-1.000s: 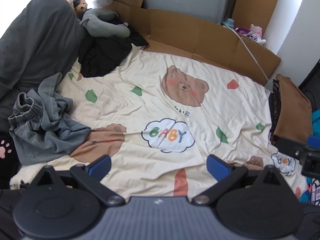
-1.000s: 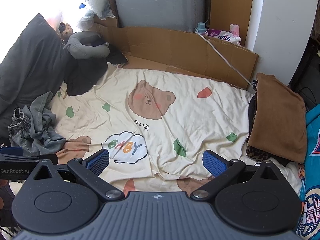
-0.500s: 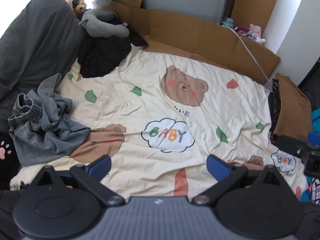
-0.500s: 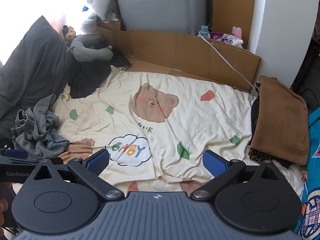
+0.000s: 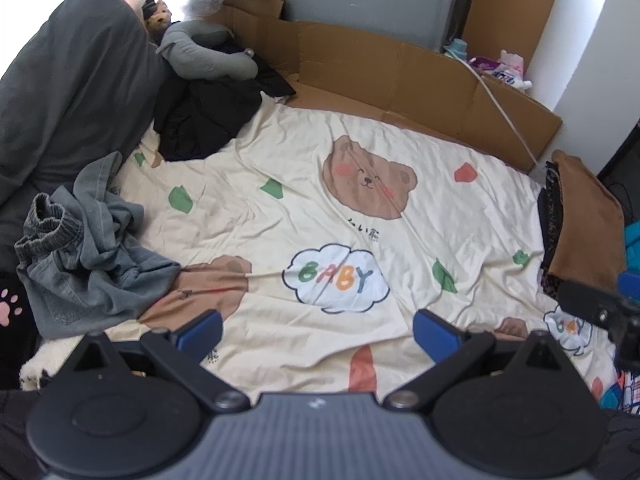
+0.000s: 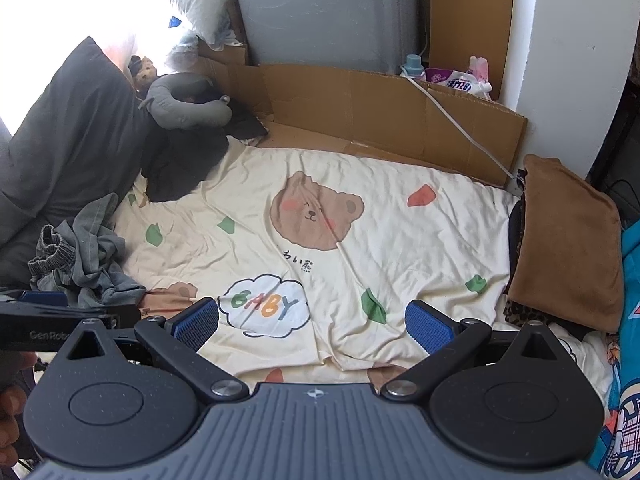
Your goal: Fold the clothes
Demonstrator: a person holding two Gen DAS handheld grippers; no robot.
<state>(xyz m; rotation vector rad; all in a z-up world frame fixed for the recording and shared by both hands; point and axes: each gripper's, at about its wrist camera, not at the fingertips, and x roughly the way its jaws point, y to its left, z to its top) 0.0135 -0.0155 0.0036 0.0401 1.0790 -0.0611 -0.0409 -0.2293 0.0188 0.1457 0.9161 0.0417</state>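
Both hand-held grippers hover spread open and empty over the bed [image 5: 480, 208], and the crumpled grey jeans [image 5: 88, 256] lie far left, nearest the left hand-held gripper [image 5: 316, 330], well apart from the right hand-held gripper [image 6: 312, 326].

Bedsheet [image 5: 460, 216]: cream, printed with brown bears, green and red patches, a white cloud lettered "BABY" in green, orange and blue. Crumpled jeans [image 5: 92, 256] at the sheet's left edge: grey-blue. Folded cloth [image 6: 568, 248] at its right edge: plain brown. Pillow [image 5: 68, 92]: dark grey.
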